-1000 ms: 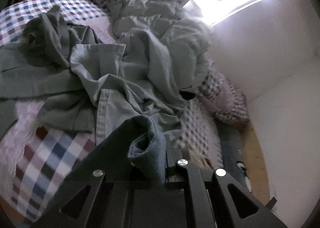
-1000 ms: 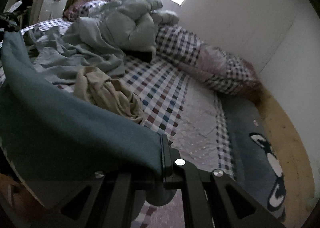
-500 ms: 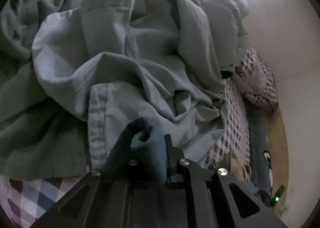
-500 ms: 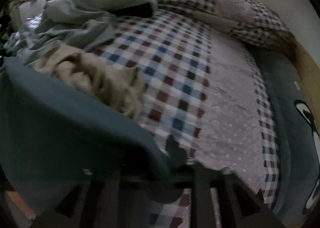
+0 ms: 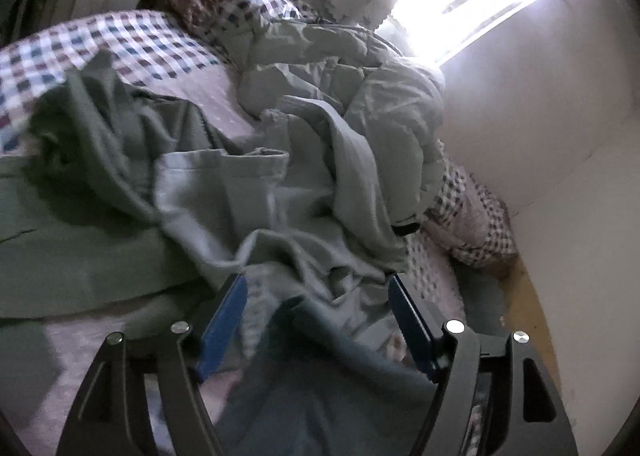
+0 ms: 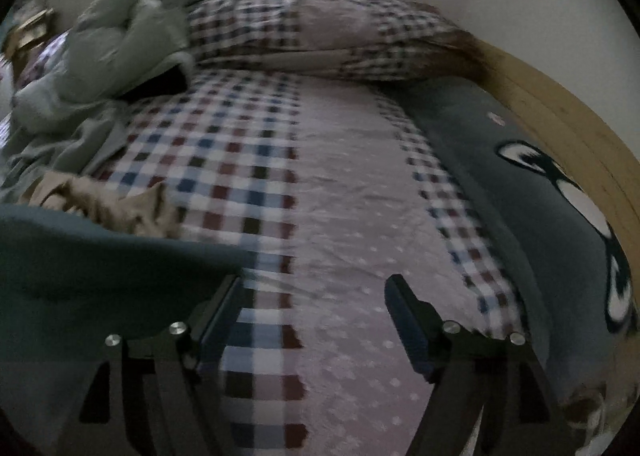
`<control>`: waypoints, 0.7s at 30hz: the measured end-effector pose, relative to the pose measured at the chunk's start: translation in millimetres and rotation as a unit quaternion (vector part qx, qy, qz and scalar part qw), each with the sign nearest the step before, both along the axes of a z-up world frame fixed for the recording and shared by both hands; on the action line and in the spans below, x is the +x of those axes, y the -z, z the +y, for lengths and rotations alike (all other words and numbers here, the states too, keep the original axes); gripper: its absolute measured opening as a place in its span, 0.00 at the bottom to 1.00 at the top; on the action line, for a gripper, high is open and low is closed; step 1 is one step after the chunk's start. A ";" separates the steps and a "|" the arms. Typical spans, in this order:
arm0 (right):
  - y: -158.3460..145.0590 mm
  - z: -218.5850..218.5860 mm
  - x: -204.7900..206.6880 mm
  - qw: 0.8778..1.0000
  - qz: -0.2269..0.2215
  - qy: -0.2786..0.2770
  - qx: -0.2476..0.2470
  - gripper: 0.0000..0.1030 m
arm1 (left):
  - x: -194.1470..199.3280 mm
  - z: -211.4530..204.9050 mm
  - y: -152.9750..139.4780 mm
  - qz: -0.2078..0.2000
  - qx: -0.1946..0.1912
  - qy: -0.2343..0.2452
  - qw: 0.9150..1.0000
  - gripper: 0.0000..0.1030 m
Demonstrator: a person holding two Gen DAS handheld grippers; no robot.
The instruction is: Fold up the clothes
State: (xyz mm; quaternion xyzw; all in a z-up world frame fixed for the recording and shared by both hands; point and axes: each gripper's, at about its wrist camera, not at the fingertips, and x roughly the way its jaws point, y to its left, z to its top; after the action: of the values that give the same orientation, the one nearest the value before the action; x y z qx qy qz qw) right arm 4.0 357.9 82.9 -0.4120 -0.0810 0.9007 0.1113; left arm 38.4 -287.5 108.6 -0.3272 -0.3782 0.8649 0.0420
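Fingers on both your grippers are opening: the left gripper (image 5: pixel 316 320) has the dark teal garment (image 5: pixel 320 384) lying loose between its pads, unpinched, and the right gripper (image 6: pixel 316 320) has only the checked bedspread (image 6: pixel 240 160) in its gap, teal cloth just left. Let it settle flat on the bed, then smooth the edges before folding.

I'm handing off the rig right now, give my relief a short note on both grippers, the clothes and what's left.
Left gripper: jaws opening, dark blue-grey garment lies loose between them, not pinched.
Right gripper: jaws opening, nothing between them; the same garment's edge lies beside its left finger.
Garment is on the checked bedsheet, fold quality unclear.
Left: grey-green clothes pile and tan garment, both unfolded.
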 end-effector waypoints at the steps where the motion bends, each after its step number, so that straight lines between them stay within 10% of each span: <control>1: -3.5 6.1 6.1 1.000 0.007 0.014 -0.009 0.74 | 13.1 -2.2 1.5 -0.001 -0.010 0.003 1.000 0.75; 11: -15.8 -12.0 109.5 0.993 0.075 -0.004 -0.090 0.75 | 131.4 36.9 52.3 0.007 -0.043 0.040 0.998 0.76; 17: 11.2 -68.4 172.1 0.988 0.100 -0.055 -0.100 0.75 | 149.0 70.8 95.0 -0.025 -0.018 0.076 0.997 0.76; 21: 33.1 -87.2 199.2 0.983 0.102 -0.075 -0.130 0.75 | 149.5 85.3 100.4 -0.022 -0.073 0.085 0.993 0.72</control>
State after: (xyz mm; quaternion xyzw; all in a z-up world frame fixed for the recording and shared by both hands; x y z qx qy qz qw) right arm 203.2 270.6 49.8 -0.3216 0.0179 0.9467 -0.0038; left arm 187.9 -202.2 8.2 -0.3793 -0.2857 0.8761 0.0836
